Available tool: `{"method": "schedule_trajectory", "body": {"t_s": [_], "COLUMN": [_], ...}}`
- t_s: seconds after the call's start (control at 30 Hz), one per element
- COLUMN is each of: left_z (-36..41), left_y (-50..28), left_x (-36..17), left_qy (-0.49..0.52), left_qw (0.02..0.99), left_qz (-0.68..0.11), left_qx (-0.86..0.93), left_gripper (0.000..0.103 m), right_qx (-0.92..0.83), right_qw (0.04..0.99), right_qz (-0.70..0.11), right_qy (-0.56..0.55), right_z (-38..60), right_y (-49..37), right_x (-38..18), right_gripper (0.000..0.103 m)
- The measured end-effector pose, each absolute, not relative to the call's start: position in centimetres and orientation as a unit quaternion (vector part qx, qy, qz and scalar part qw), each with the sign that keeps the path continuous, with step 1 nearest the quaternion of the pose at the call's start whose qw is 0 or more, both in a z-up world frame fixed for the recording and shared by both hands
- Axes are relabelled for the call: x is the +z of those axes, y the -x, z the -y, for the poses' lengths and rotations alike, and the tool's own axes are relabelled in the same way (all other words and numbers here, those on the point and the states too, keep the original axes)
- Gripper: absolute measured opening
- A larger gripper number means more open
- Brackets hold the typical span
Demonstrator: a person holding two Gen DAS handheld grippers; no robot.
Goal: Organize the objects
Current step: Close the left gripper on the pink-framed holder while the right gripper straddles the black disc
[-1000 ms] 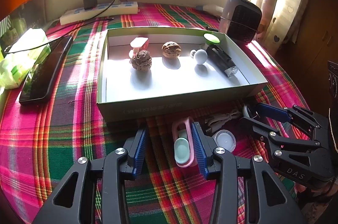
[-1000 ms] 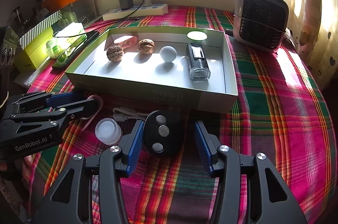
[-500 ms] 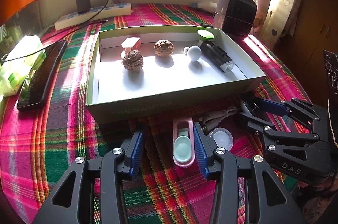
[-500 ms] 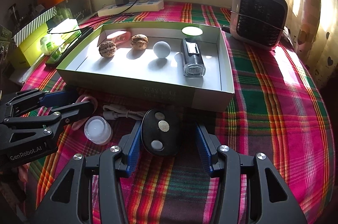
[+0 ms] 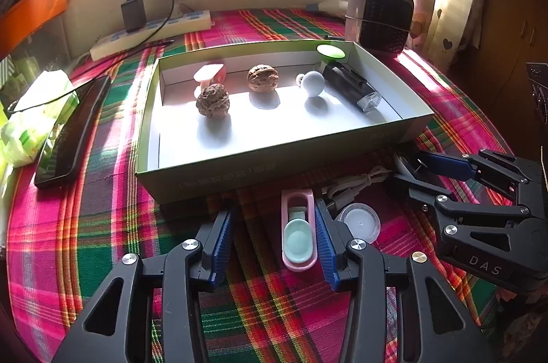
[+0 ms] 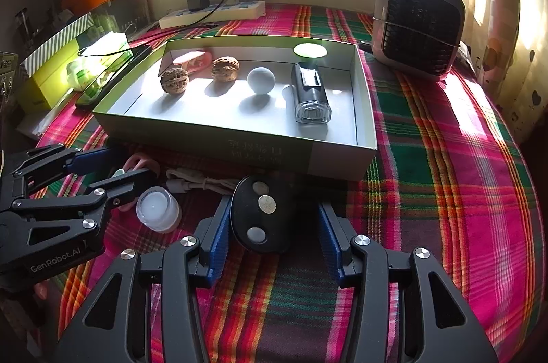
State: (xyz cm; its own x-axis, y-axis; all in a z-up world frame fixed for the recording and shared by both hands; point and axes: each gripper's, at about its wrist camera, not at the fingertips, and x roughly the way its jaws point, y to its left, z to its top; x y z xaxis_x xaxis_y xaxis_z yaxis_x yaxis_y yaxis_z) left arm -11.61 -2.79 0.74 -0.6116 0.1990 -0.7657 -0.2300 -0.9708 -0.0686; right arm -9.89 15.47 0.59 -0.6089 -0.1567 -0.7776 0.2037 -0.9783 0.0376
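Observation:
A shallow green box (image 5: 274, 164) with a white floor holds two walnuts (image 5: 212, 100), a white ball (image 5: 313, 83), a black cylinder (image 5: 351, 87) and a pink piece (image 5: 209, 75). In front of it on the plaid cloth lies a pink clip with a teal insert (image 5: 298, 232). My left gripper (image 5: 274, 239) is open around it, and the clip rests by the right finger. A black key fob (image 6: 260, 215) lies between the closing jaws of my right gripper (image 6: 274, 236). Its left pad touches the fob and a gap shows at the right pad.
A small white jar (image 6: 157, 208) and a coiled white cable (image 6: 202, 183) lie between the two grippers. A grey heater (image 6: 418, 23) stands back right. A power strip (image 6: 212, 15) lies by the wall, with a dark phone (image 5: 72, 130) and green packets (image 5: 34, 109) left of the box.
The left wrist view has swung a little, so the box sits further left in it. The pink clip now lies straight along the right finger. The right gripper stays over the fob.

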Motion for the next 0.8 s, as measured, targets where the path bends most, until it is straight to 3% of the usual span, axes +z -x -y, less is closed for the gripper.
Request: {"method": "schedule_trajectory", "body": {"t_s": [0.17, 0.53, 0.8], "left_z": [2.62, 2.31, 2.49], "left_y": [11.54, 11.47, 11.52], "left_x": [0.70, 0.70, 0.70], "left_qy": [0.424, 0.424, 0.424], "left_qw": [0.120, 0.124, 0.125], "left_qz": [-0.020, -0.023, -0.016], "left_qx": [0.897, 0.897, 0.897], "left_gripper": [0.039, 0.016, 0.016], "right_qx": [-0.897, -0.897, -0.897], "right_qw": [0.104, 0.109, 0.109], "right_qz": [-0.020, -0.015, -0.014], "right_qy": [-0.430, -0.429, -0.428], "right_z": [-15.64, -15.73, -15.79], "right_y": [9.84, 9.75, 9.77], "right_x": [0.61, 0.62, 0.61], "right_gripper": [0.041, 0.040, 0.040]}}
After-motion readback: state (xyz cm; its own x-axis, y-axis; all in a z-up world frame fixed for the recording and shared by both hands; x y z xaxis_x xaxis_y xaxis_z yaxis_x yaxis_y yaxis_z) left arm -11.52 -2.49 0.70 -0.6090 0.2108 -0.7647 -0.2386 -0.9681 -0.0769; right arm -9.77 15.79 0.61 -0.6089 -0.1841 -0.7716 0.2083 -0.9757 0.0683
